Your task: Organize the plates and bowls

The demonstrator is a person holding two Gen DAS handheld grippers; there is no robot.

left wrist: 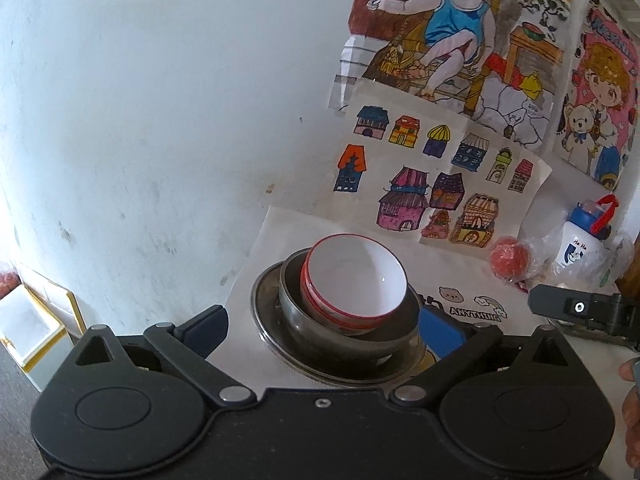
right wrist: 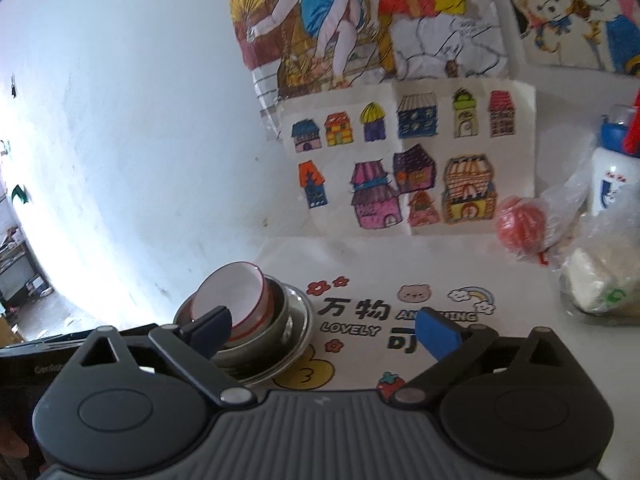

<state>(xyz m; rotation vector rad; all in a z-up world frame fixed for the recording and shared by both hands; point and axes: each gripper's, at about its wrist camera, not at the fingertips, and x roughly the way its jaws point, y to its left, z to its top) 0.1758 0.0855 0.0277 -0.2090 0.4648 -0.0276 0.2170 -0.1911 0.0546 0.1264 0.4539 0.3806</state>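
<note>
Three dishes already nested: white red-rimmed bowl (left wrist: 354,282) tilted in steel bowl (left wrist: 304,316) on steel plate (left wrist: 272,320), 12 o'clock of left gripper (left wrist: 324,328). Both grippers, right gripper (right wrist: 326,332) included, spread wide, empty. Stacking looks nearly done; top bowl needs levelling.

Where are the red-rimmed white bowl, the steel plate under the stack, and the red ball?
red-rimmed white bowl (left wrist: 356,276), left wrist view, on its white inner wall.
steel plate (left wrist: 266,300), left wrist view, on its bare left rim.
red ball (right wrist: 520,227), right wrist view, on the middle of its wrapped surface.
</note>
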